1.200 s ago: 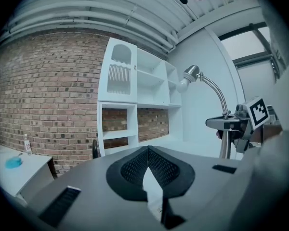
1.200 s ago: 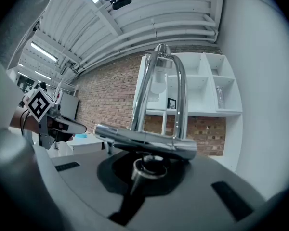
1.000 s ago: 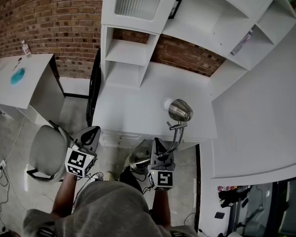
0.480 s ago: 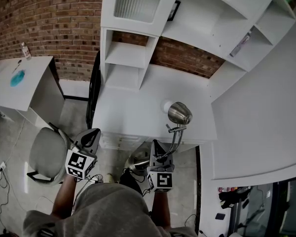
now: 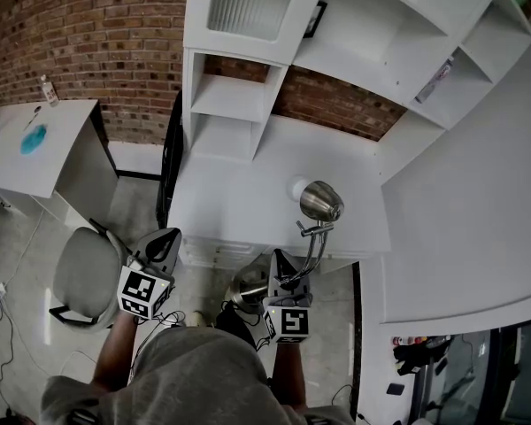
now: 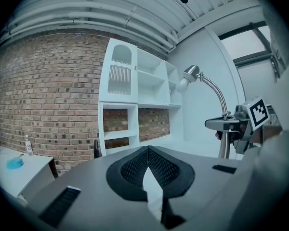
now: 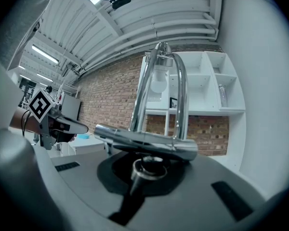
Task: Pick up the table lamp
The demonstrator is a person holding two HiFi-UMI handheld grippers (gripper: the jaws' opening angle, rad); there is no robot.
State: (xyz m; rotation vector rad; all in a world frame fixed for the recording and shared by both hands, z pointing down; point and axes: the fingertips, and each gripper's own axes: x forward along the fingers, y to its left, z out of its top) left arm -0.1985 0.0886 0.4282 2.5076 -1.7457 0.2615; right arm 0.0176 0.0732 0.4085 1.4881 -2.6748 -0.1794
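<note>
A brick wall [image 5: 80,34] was seen across the far side of the room. Against it a white desk [image 5: 248,193] was set, with a white shelf unit [image 5: 239,104] standing on its far part. A smaller white side table [image 5: 18,158] was placed at the far left. A grey chair [image 5: 84,277] was found on the floor, left of the desk's near edge.

The table lamp [image 5: 322,201] was held clear of the desk, at its near edge. It was finished in polished metal throughout. Its rounded shade [image 6: 191,72] was carried over the near part of the desktop, and a white bulb [image 5: 299,187] was fitted in its mouth. The shade was borne on a slim neck [image 6: 216,93] bent in an arch. A round base [image 5: 247,289] was hung lower, over the floor just near of the desk edge. A short crossbar [image 7: 149,146] was fixed above an upright stem [image 7: 148,170].

The right gripper [image 5: 280,264] was clamped on that stem. The left gripper [image 5: 164,242] was kept well apart to the left, its jaws pressed together on nothing.
</note>
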